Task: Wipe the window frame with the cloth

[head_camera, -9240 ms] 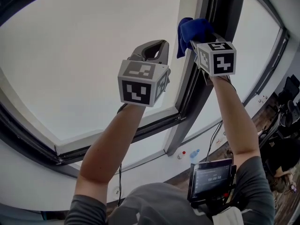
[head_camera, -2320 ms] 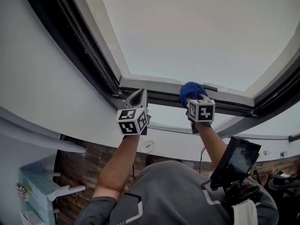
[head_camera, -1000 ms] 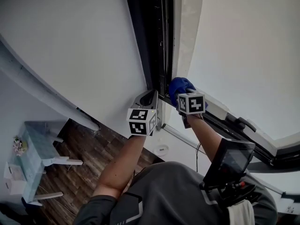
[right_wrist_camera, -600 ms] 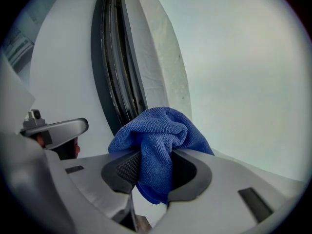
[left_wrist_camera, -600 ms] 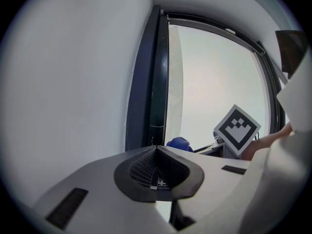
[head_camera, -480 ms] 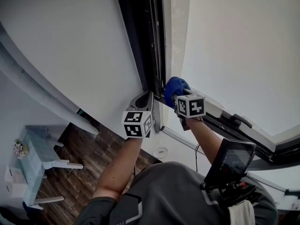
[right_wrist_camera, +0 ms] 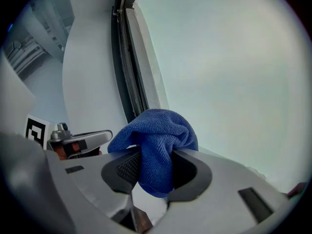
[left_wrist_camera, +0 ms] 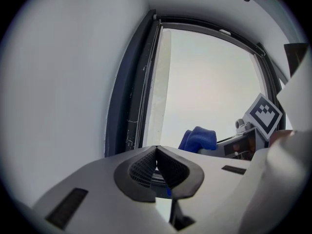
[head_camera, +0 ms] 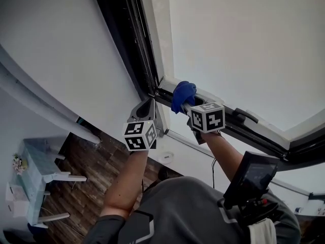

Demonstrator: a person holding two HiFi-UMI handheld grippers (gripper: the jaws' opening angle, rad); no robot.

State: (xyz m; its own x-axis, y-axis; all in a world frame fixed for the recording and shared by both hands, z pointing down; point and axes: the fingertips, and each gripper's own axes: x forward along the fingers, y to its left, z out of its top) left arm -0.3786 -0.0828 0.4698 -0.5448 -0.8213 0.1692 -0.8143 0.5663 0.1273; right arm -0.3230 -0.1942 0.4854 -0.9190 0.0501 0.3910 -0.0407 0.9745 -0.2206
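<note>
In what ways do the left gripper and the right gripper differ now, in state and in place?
The left gripper has its jaws together on nothing; the right gripper is clamped on the blue cloth. The right gripper holds the cloth at the window frame, near its corner; the left gripper hangs beside it with no cloth. Both point toward the frame.

We are working in a tight corner. The dark metal window frame (head_camera: 127,39) bars the way ahead, with the plain white wall (head_camera: 56,70) on its left and the pale glass pane (head_camera: 244,44) on its right. Our left gripper (head_camera: 147,104), jaws together, sits just beside our right gripper (head_camera: 185,104), which clamps the bunched blue microfibre cloth (head_camera: 183,91), so only a narrow gap separates them. Along the lower rail, a dark lever handle (head_camera: 247,116) blocks passage rightward. Room opens behind, toward the brown wooden floor (head_camera: 86,187).
</note>
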